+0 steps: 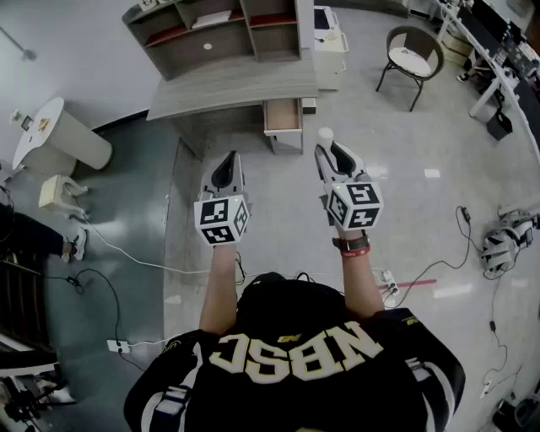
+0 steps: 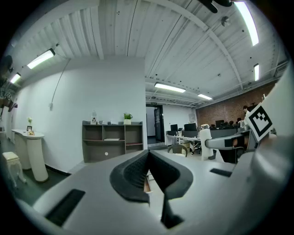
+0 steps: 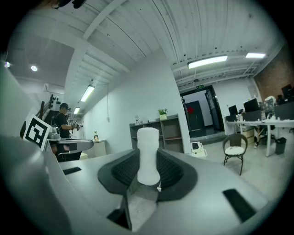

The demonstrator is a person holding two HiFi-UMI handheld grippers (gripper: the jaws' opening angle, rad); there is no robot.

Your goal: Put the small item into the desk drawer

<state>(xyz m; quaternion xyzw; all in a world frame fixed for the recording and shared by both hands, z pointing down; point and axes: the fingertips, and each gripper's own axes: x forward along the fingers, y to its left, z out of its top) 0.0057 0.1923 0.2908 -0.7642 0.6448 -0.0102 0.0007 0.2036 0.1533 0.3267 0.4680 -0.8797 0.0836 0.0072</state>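
Note:
A grey desk [image 1: 236, 84] stands ahead of me, and its wooden drawer [image 1: 283, 114] is pulled open at the desk's right end. My right gripper [image 1: 329, 152] is raised in front of the drawer and is shut on a small white cylindrical item [image 1: 326, 135]. In the right gripper view the item [image 3: 148, 156] stands upright between the dark pads, its top poking past the right gripper [image 3: 148, 170]. My left gripper [image 1: 226, 164] hangs level beside it on the left. The left gripper [image 2: 148, 152] is shut with its pads meeting and nothing between them.
A grey shelf unit [image 1: 215, 25] stands behind the desk. A wicker chair [image 1: 412, 52] is at the back right, with a white cabinet [image 1: 329, 46] next to the desk. A white pedestal table [image 1: 59, 131] stands far left. Cables [image 1: 126, 257] trail over the floor.

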